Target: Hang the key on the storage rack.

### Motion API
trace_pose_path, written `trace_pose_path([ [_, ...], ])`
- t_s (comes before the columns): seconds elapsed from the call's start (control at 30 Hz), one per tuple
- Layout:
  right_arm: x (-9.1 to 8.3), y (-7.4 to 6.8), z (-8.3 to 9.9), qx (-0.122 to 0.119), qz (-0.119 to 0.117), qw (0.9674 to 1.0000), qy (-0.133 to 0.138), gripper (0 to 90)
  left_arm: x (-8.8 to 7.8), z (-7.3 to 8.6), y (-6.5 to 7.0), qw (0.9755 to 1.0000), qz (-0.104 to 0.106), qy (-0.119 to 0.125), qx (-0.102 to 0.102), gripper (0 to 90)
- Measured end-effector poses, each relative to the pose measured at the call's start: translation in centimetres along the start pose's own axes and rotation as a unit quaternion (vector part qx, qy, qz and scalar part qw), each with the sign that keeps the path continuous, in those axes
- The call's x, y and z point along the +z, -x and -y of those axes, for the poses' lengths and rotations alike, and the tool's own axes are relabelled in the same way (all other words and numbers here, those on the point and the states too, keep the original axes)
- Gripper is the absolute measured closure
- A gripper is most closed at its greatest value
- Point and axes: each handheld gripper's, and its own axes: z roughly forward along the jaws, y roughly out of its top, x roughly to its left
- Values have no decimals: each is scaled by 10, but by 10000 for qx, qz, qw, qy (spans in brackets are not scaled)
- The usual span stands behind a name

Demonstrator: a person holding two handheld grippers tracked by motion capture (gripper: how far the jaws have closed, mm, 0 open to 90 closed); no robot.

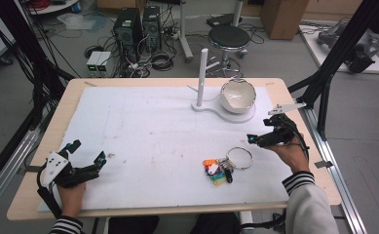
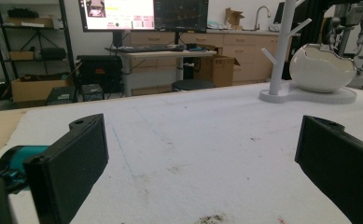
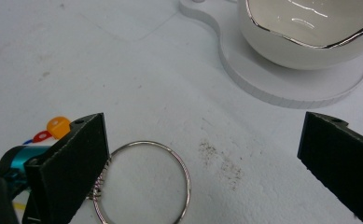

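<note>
A large metal key ring point(image 1: 228, 156) lies on the white mat point(image 1: 143, 126) right of centre, with several coloured tags and keys point(image 1: 214, 171) bunched at its left. My right gripper point(image 1: 260, 130) hovers open just right of and beyond the ring. In the right gripper view the ring point(image 3: 146, 142) lies beside the left jaw, with an orange tag point(image 3: 58, 126) behind that jaw; my right gripper point(image 3: 202, 158) holds nothing. My left gripper point(image 1: 88, 150) rests open at the mat's near left corner; in its own view my left gripper point(image 2: 200, 154) is empty.
A white stand with an upright peg point(image 1: 202, 73) and a white bowl point(image 1: 237, 95) on its base sits at the far middle of the table. The bowl point(image 3: 305, 42) and base plate point(image 3: 282, 88) are close ahead of the right gripper. The peg point(image 2: 282, 46) shows far off.
</note>
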Motion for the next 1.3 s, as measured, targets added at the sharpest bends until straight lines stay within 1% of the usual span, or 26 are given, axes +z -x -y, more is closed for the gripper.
trace_pose_path([
  [0.07,1,2,-5,-71,-5,9997,-213,13,0,0,0,10000,0,-6,-5,30],
  [0.17,4,4,-10,-133,-62,9989,-440,13,0,0,0,10000,1,-14,-6,30],
  [0.2,7,6,-13,-182,-81,9979,-621,13,0,0,0,10000,0,-14,-2,30],
  [0.23,7,6,-13,-182,-81,9979,-621,13,0,0,0,10000,0,-14,-7,30],
  [0.33,12,7,-16,-229,-148,9956,-901,14,0,0,0,10000,-1,-4,-3,30],
  [0.37,17,7,-18,-352,-233,9926,-1141,14,0,0,0,10000,1,-14,0,30],
  [0.4,17,7,-18,-352,-233,9926,-1141,14,0,0,0,10000,-1,-16,-3,30],
  [0.43,18,7,-19,-423,-255,9919,-1172,14,0,0,0,10000,3,-22,-7,30],
  [0.47,20,6,-20,-456,-267,9897,-1329,18,0,0,0,10000,3,-24,-5,30],
  [0.57,26,3,-23,-605,-287,9856,-1555,28,0,0,0,10000,0,-24,-2,30],
  [0.6,31,2,-26,-689,-312,9830,-1670,28,0,0,0,10000,0,-26,0,30],
  [0.63,31,2,-26,-689,-312,9830,-1670,28,0,0,0,10000,3,-23,-11,30],
  [0.77,37,1,-28,-700,-378,9781,-1925,28,0,0,0,10000,3,-20,-9,29],
  [0.83,40,2,-28,-706,-380,9770,-1976,28,0,0,0,10000,3,-20,-6,30],
  [0.87,43,2,-27,-677,-385,9751,-2077,28,0,0,0,10000,4,-19,-10,30],
  [0.9,43,2,-27,-677,-385,9751,-2077,28,0,0,0,10000,3,-19,-12,30],
  [0.93,46,2,-26,-733,-421,9718,-2203,28,0,0,0,10000,0,-19,-3,30],
  [0.97,46,2,-26,-733,-421,9718,-2203,28,0,0,0,10000,4,-21,-11,30],
  [1.0,50,2,-24,-759,-443,9680,-2350,28,0,0,0,10000,4,-18,-14,29],
  [1.03,50,2,-24,-759,-443,9680,-2350,28,0,0,0,10000,3,-19,-8,29],
  [1.13,56,-1,-23,-835,-513,9621,-2544,31,0,0,0,10000,0,-15,-7,30],
  [1.17,58,-2,-23,-850,-530,9607,-2589,33,0,0,0,10000,-1,-14,-3,30],
  [1.2,60,-2,-22,-874,-556,9590,-2639,50,0,0,0,10000,-4,-6,1,30],
  [1.23,62,-3,-22,-898,-554,9564,-2722,53,0,0,0,10000,-1,-3,-3,30],
  [1.27,63,-3,-22,-899,-564,9552,-2763,58,0,0,0,10000,-4,-5,1,29],
  [1.3,65,-3,-21,-939,-577,9531,-2818,64,0,0,0,10000,-1,-3,-2,30],
])
